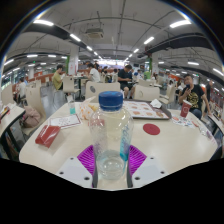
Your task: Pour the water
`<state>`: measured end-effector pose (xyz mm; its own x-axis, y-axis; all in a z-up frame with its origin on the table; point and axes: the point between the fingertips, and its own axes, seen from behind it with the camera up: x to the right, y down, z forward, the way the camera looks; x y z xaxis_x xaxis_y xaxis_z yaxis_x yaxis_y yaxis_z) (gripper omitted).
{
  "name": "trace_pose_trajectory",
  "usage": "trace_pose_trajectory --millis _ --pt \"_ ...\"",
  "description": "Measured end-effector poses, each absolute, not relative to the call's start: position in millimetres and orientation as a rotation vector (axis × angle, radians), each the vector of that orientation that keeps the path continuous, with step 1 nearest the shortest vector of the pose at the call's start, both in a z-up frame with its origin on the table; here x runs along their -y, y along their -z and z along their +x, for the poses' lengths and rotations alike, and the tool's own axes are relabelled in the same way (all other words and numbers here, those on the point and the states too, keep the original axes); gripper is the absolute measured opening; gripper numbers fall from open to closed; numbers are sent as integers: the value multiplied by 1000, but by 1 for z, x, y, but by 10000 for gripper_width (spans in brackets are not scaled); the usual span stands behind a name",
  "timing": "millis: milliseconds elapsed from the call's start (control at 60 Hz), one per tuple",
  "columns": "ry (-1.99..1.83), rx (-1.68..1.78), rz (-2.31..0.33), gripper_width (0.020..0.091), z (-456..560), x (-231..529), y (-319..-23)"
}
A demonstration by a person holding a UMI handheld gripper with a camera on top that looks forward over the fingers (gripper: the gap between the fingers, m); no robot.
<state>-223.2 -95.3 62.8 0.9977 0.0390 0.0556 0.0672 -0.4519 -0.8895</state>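
Note:
A clear plastic water bottle (111, 125) with a blue cap stands upright between my fingers, its lower body filling the gap. My gripper (111, 152) is shut on it, the purple pads (87, 158) pressing on either side of its base. The cap is on. Just behind the bottle, to its left, a clear cup (87, 110) stands on the round white table (170, 145); the bottle partly hides it.
On the table lie a red packet (47, 135) at the left, papers (65, 120) behind it, a red round coaster (151, 128) to the right and a red cup (184, 108) at the far right. People sit at tables beyond.

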Motion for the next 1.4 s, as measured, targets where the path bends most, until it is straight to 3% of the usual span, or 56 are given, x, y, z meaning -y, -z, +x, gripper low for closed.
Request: trace_pose_trajectory --millis 133,333,533,650,783,1067,1267,1400 --pt "46 128 -2044 383 -233 97 -73" --pt "-216 91 -2004 385 -293 74 -130" --pt "-684 -231 -1902 384 -348 18 -210" --pt "-1025 -560 -1829 382 -354 -15 -230" --pt "-1409 -945 -1697 383 -353 -39 -226" --pt "-1759 -1414 -1505 382 -355 -63 -173" --pt "-1720 -1358 -1574 384 -351 -60 -174" --pt "-1494 -1048 -1773 384 -343 -54 -192"
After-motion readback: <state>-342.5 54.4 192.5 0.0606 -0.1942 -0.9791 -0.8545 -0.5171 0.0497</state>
